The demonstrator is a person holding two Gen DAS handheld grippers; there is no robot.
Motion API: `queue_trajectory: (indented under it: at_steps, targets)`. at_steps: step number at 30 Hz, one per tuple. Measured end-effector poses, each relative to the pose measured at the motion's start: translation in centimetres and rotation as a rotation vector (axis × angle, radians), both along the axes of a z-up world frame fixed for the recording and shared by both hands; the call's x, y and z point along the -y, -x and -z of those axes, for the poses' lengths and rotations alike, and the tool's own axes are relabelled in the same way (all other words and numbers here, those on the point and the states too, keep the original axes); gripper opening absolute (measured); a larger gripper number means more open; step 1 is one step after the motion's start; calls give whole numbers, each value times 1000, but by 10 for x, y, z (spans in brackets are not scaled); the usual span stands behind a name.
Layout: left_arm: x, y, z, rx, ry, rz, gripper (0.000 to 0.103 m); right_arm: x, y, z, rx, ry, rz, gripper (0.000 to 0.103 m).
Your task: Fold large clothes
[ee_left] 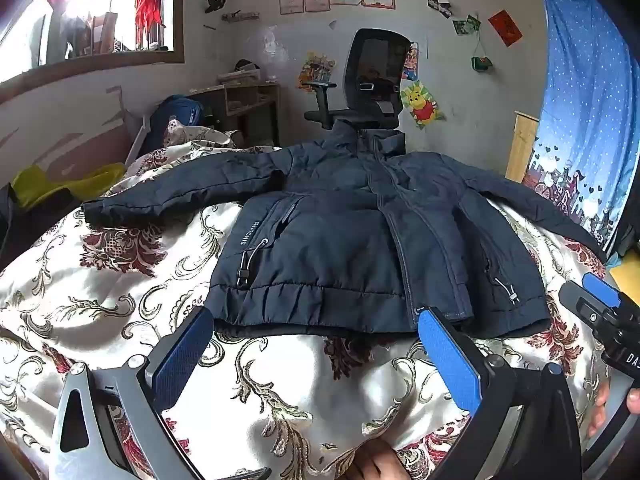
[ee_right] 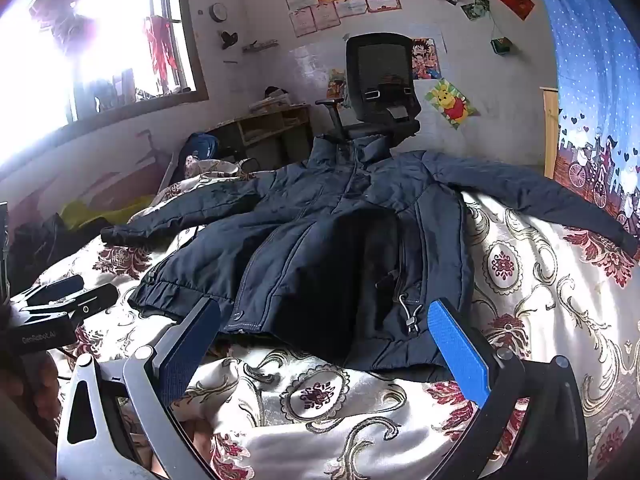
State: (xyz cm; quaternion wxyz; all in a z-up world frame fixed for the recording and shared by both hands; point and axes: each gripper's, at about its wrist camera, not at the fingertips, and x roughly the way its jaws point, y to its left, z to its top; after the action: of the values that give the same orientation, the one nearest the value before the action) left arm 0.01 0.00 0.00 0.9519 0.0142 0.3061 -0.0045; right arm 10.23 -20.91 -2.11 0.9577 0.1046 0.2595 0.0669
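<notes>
A dark navy padded jacket lies face up and zipped on a patterned bedspread, its sleeves spread out to both sides and its collar at the far end. My left gripper hovers open just before the jacket's hem, with nothing between its blue pads. In the right wrist view the same jacket fills the middle, and my right gripper stands open over the hem near the right pocket, holding nothing. The right gripper also shows at the right edge of the left wrist view.
A black office chair stands past the jacket's collar against a wall hung with papers and posters. A wooden desk and a window are at the back left. A blue curtain hangs at the right. A yellow-green thing lies at the bed's left.
</notes>
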Motion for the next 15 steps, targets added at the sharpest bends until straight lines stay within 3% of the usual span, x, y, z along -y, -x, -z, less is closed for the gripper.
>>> queue_trajectory:
  at_steps: [15]
  targets:
    - [-1, 2, -1, 5, 1, 4, 103, 0, 0, 1, 3, -6, 2, 102]
